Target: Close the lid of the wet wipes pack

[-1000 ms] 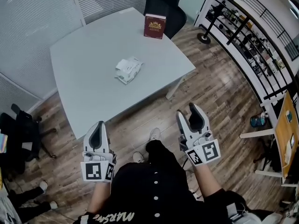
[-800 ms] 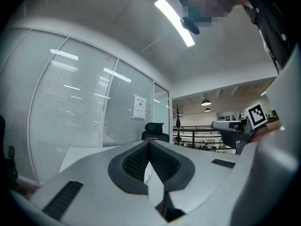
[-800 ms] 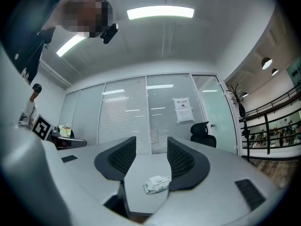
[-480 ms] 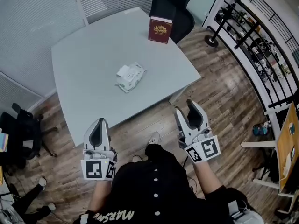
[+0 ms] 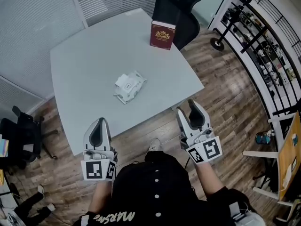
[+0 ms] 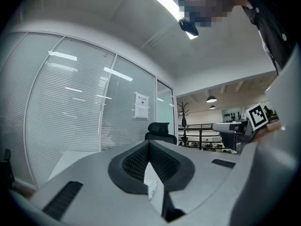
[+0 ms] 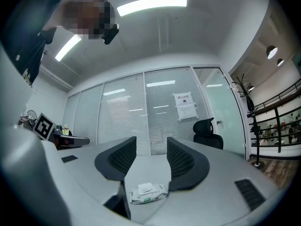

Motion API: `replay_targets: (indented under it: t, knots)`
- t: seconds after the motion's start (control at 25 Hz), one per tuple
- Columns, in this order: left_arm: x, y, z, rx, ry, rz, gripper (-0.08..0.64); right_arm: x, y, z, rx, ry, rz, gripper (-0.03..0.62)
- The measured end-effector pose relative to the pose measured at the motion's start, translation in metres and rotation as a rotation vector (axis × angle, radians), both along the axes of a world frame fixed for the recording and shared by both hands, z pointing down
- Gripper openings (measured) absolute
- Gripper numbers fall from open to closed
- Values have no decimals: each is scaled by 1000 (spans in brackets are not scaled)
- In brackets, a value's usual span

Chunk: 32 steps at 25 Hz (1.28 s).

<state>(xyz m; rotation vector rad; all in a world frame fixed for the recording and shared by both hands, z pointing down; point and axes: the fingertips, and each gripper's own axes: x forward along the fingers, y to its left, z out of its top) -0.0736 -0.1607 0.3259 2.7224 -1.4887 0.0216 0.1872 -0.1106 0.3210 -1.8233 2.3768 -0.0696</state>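
Note:
The wet wipes pack [image 5: 128,86] lies white and crumpled near the middle of the pale grey table [image 5: 89,55], a white lid flap on its top. Both grippers hang level in front of the table's near edge, well short of the pack. My left gripper [image 5: 98,122] has its fingertips together and holds nothing; in the left gripper view [image 6: 149,145] only a sliver of the pack [image 6: 151,188] shows below the meeting pads. My right gripper [image 5: 188,111] is open and empty. In the right gripper view [image 7: 151,140] the pack [image 7: 148,192] lies far ahead, framed by the gap.
A dark red box [image 5: 162,35] stands upright at the table's far edge, with a black office chair [image 5: 178,7] behind it. Glass walls with blinds close off the far side. A black railing with shelves [image 5: 263,41] runs along the right. Another dark chair [image 5: 19,135] sits at the left.
Both grippers have advanced toward the table's near edge, and the table and pack now sit closer in the head view. Neither gripper's jaws have visibly changed.

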Motion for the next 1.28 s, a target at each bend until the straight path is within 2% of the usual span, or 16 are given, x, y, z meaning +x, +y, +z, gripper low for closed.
replay_targets:
  t: [0.24, 0.56, 1.0, 1.28]
  knots:
    - [22, -25, -3, 12, 1, -27, 6, 23, -31, -2, 7, -1, -26, 198]
    - [40, -33, 0, -3, -6, -70, 6, 42, -57, 4, -9, -12, -70, 195]
    - [28, -59, 15, -46, -31, -84, 6, 31, -102, 31, -75, 1, -110, 195]
    - [23, -87, 10, -34, -21, -73, 6, 16, -144, 39, -101, 16, -145, 190]
